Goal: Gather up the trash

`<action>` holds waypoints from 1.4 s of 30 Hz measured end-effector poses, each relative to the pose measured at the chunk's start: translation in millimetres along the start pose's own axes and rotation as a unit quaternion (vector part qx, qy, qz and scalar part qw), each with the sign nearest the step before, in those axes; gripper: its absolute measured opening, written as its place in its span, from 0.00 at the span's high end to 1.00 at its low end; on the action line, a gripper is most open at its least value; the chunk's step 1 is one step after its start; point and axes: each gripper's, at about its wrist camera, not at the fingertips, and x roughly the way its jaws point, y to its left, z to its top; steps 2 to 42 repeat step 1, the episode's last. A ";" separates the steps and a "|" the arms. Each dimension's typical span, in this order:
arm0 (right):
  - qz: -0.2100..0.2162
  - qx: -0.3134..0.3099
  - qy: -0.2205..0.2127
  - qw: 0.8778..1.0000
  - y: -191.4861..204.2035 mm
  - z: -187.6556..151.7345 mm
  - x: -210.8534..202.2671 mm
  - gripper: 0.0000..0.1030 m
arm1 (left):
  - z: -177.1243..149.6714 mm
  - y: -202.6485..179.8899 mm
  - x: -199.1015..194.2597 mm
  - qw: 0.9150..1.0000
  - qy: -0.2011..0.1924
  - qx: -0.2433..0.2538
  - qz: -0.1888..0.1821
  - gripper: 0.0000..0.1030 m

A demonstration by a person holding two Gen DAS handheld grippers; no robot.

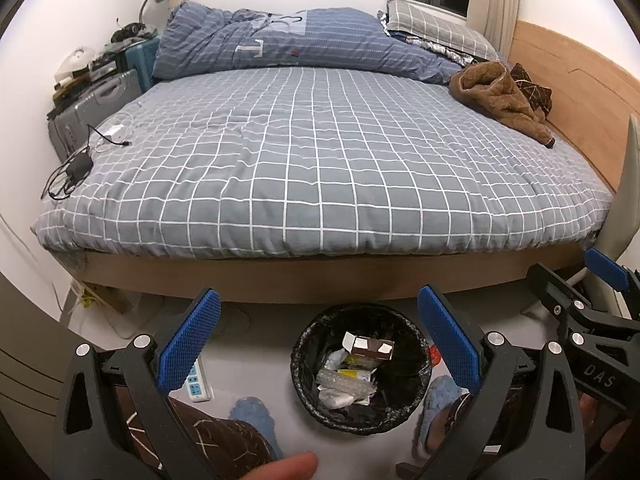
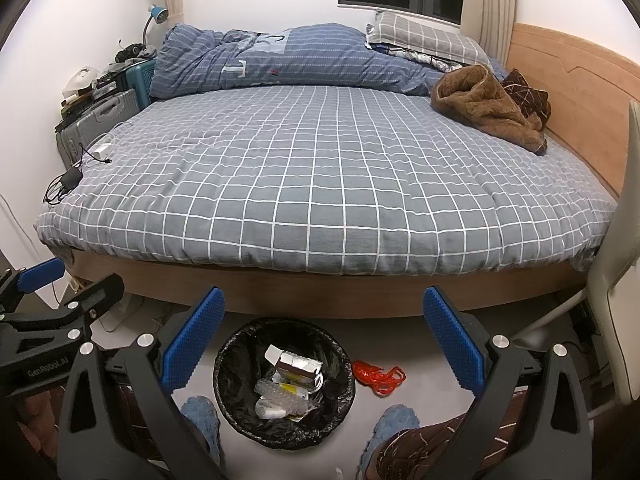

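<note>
A black-lined trash bin (image 1: 360, 368) stands on the floor in front of the bed, holding a small carton (image 1: 370, 347), bubble wrap and wrappers; it also shows in the right wrist view (image 2: 284, 380). A red plastic bag (image 2: 378, 376) lies on the floor just right of the bin; only a sliver (image 1: 435, 354) shows in the left wrist view. My left gripper (image 1: 318, 340) is open and empty above the bin. My right gripper (image 2: 324, 340) is open and empty above the bin and the red bag. The right gripper (image 1: 592, 300) shows at the left view's right edge.
A bed (image 2: 320, 184) with a grey checked cover fills the middle. A brown fleece garment (image 2: 488, 108) lies near the headboard, chargers and cables (image 2: 72, 176) on the bed's left edge. A power strip (image 1: 197, 380) lies on the floor. Blue slippers (image 2: 200, 416) flank the bin. Suitcases (image 2: 92, 120) stand left.
</note>
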 end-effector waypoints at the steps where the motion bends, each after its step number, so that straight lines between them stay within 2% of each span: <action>1: 0.000 0.000 0.000 1.000 -0.3 0.0 0.0 0.07 | -0.2 0.1 0.4 1.000 0.001 0.001 0.002 0.06; 42: 0.000 0.000 0.000 1.000 -0.3 0.0 0.0 0.07 | -0.2 0.1 0.4 1.000 0.001 0.001 0.002 0.06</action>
